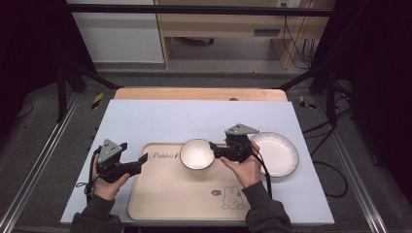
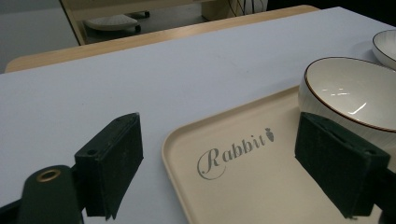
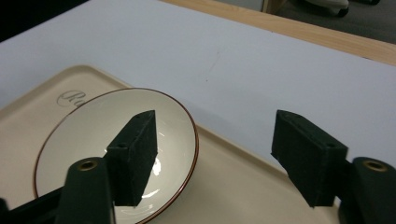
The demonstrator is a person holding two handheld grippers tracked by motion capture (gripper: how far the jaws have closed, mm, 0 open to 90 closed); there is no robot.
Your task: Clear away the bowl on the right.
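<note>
While the bowl (image 1: 197, 154) sits mouth-up, right gripper (image 1: 216, 150) fingers gape empty; left gripper (image 1: 142, 160) likewise.

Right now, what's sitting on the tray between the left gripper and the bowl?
Nothing: in the high view the tray between the left gripper and the bowl is bare except for its printed Rabbit lettering.

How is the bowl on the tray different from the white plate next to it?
The bowl is deep with tall sides; the plate is wide and shallow. The bowl sits on the beige tray; the plate rests off the tray, on the pale table cover. The bowl looks smaller across than the plate. Both are white, round, empty and edged with a thin dark rim.
</note>
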